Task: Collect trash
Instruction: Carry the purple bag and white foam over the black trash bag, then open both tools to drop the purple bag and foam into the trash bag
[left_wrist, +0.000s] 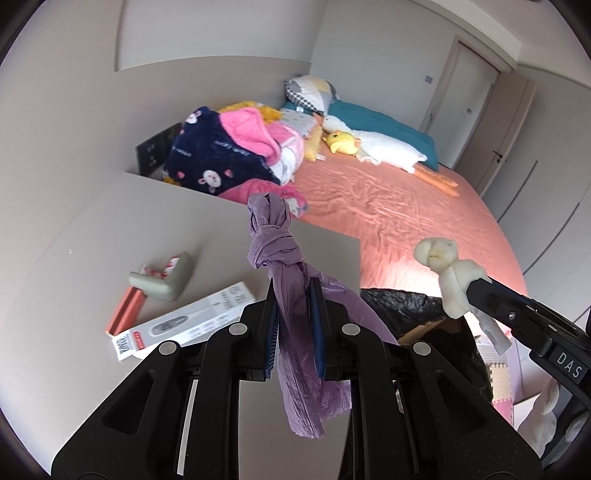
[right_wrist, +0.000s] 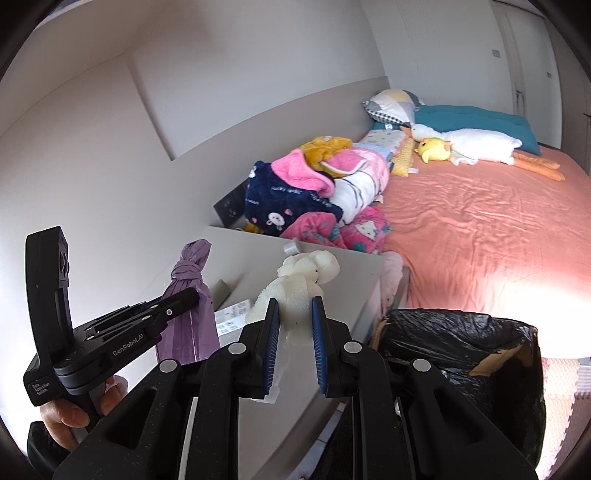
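My left gripper (left_wrist: 293, 295) is shut on a knotted purple plastic bag (left_wrist: 275, 236) and holds it above the grey nightstand (left_wrist: 92, 258). The bag also shows in the right wrist view (right_wrist: 190, 295). My right gripper (right_wrist: 294, 314) is shut on a knotted piece of white foam wrap (right_wrist: 299, 280), held in the air beside the nightstand. The foam also shows in the left wrist view (left_wrist: 450, 277). A bin lined with a black bag (right_wrist: 461, 354) stands open below and to the right of both grippers, between nightstand and bed.
On the nightstand lie a white thermometer box (left_wrist: 184, 321), a grey corner guard (left_wrist: 162, 277) and an orange strip (left_wrist: 123, 310). The bed with the pink sheet (left_wrist: 406, 206) holds piled blankets (left_wrist: 229, 155) and plush toys. Foam floor mats (left_wrist: 498, 387) lie by the bin.
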